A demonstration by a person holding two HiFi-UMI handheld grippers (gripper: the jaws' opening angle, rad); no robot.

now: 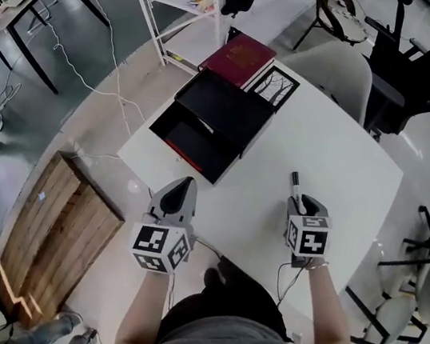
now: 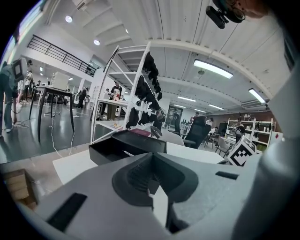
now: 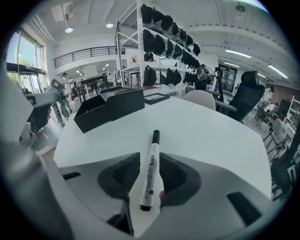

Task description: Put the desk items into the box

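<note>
A black box (image 1: 195, 136) stands open on the white table (image 1: 336, 170), its lid (image 1: 225, 106) lying against its far side. A white marker with a black cap (image 1: 296, 185) sticks out forward from my right gripper (image 1: 301, 203), which is shut on it, to the right of the box. In the right gripper view the marker (image 3: 153, 152) lies between the jaws of that gripper (image 3: 150, 162), pointing across the table, with the box (image 3: 101, 111) far left. My left gripper (image 1: 182, 189) is shut and empty, just in front of the box (image 2: 117, 149).
A red book (image 1: 239, 56) and a framed picture (image 1: 274, 85) lie beyond the box at the table's far end. A grey chair (image 1: 338, 72) and a black office chair (image 1: 426, 67) stand behind the table. A wooden crate (image 1: 59, 236) sits on the floor at the left.
</note>
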